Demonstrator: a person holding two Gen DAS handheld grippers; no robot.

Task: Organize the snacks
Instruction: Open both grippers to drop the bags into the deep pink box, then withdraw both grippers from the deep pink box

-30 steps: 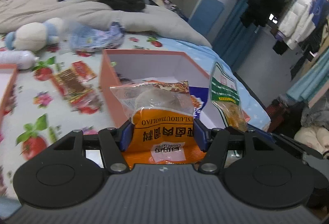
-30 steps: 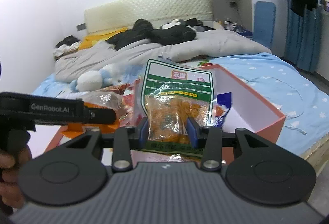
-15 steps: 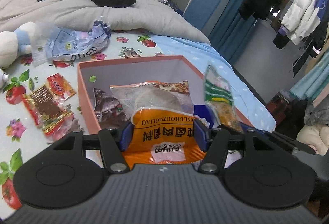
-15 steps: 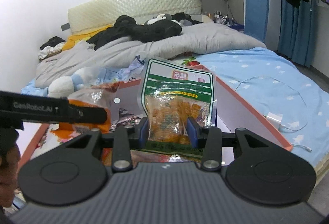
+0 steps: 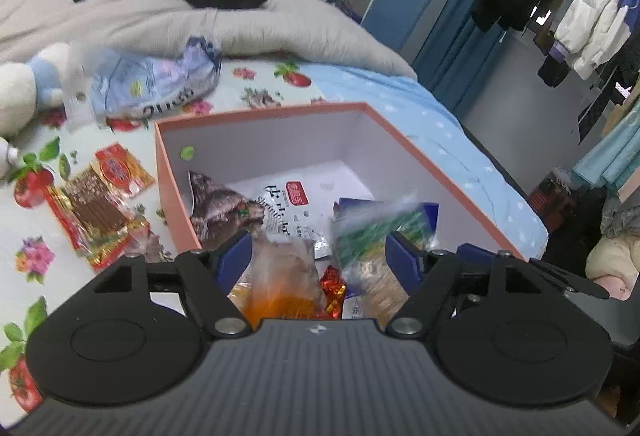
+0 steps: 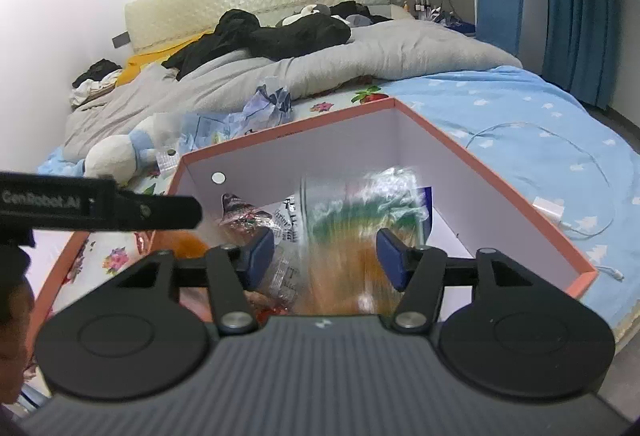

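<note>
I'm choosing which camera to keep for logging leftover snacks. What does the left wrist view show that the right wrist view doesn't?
Only the left wrist view shows the red snack packets lying on the sheet beside the box, plus hanging coats.

Only the right wrist view shows the white charger cable on the blue sheet, and the left tongs' black body.

Both show the pink box with snacks inside, open tongs, the green packet blurred, and the plush toy.
</note>
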